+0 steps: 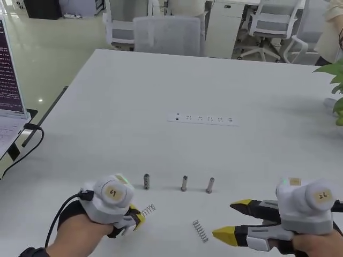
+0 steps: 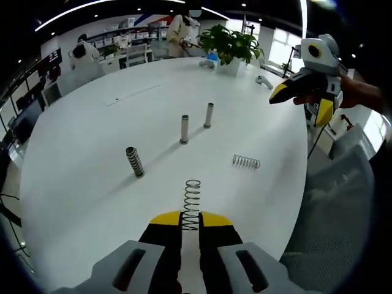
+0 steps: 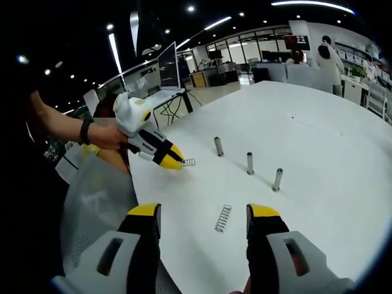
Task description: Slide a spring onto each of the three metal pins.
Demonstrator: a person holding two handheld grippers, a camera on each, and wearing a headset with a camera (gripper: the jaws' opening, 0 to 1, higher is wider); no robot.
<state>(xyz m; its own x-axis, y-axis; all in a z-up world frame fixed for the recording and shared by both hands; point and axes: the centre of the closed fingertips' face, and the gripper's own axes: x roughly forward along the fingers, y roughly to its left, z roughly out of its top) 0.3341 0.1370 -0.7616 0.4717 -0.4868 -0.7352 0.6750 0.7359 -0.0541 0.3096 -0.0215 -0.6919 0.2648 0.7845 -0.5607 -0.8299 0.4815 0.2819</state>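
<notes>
Shows left gripper [image 2: 191, 220] clamped on one end of a light, bendy spring [image 2: 192, 199] aimed at 12 o'clock toward three pins [image 1: 184, 183], right gripper [image 1: 231, 218] spread apart, loose spring [image 1: 200, 230] lying at 6 o'clock from the pins, probably best pinched gently by an end coil.

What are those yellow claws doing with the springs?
A person is sliding springs onto three metal pins. The left gripper is shut on a spring. One pin already wears a spring; the other two pins are bare. The right gripper is open, with a loose spring lying on the white table before it.
</notes>
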